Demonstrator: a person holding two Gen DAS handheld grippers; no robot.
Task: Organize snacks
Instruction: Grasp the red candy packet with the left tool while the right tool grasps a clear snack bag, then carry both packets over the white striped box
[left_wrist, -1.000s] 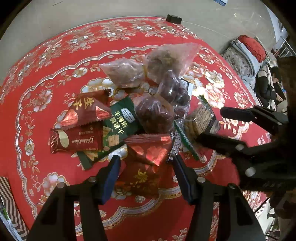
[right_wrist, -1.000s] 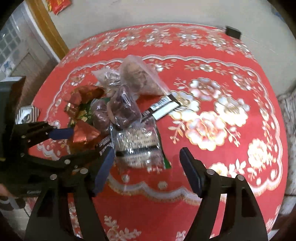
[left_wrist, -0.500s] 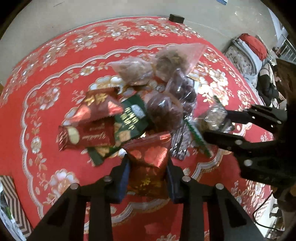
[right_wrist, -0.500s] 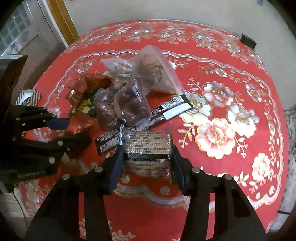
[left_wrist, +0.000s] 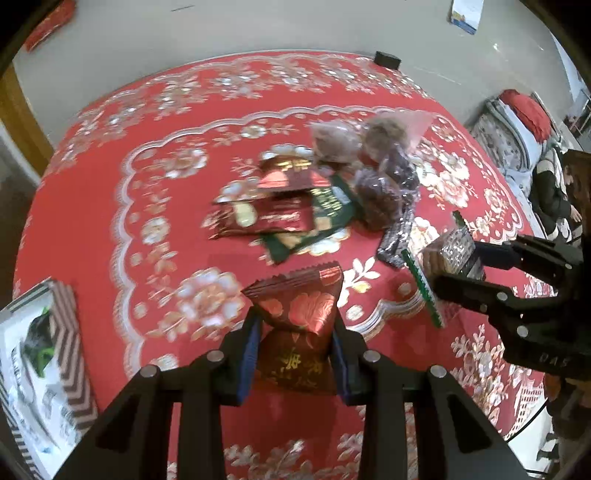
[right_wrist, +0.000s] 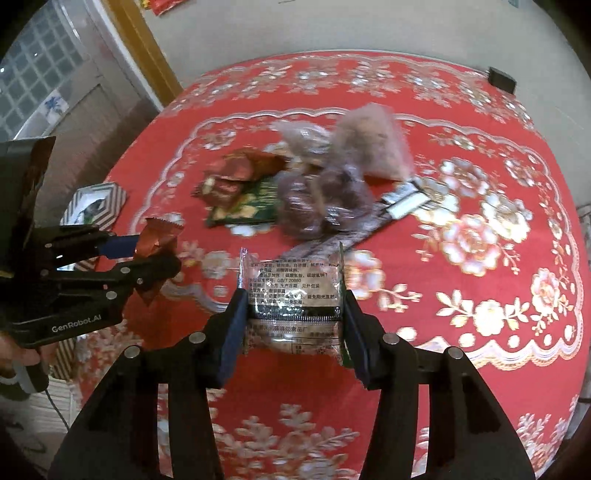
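Step in hand: carrying two picked packets clear of the snack pile (left_wrist: 325, 192), judged from both hanging above the red tablecloth (left_wrist: 147, 206).
Left gripper (left_wrist: 295, 347): clamped on the red foil packet (left_wrist: 299, 314), pads pressing its two sides; jaws closing within the last second, packet between them.
Right gripper (right_wrist: 293, 314): clamped on the clear biscuit packet (right_wrist: 291, 291), printed back facing the camera; jaws likewise closing within the last second, packet between them.
Red foil packet: at 6 o'clock of the pile in the left wrist view, apart from it, crimped top edge sticking up beyond the fingertips.
Clear biscuit packet: at 6 o'clock of the pile in the right wrist view, off the cloth, just below the dark wrapper strip (right_wrist: 369, 218).
Rest of pile: foil packets, a green pouch (left_wrist: 325, 218) and clear bags of dark sweets (right_wrist: 317, 199), heaped near table centre.
Likely destination: striped tray (left_wrist: 40, 354) at 8 o'clock of the left wrist view, at the table edge; only a guess.
Doing it well: gentle, even squeeze, since both wrappers crush easily; packets kept high enough to clear the pile; the two grippers kept apart, being near each other.
Hand pose: both grippers pitched steeply down, side by side, fingers pointing toward the pile.
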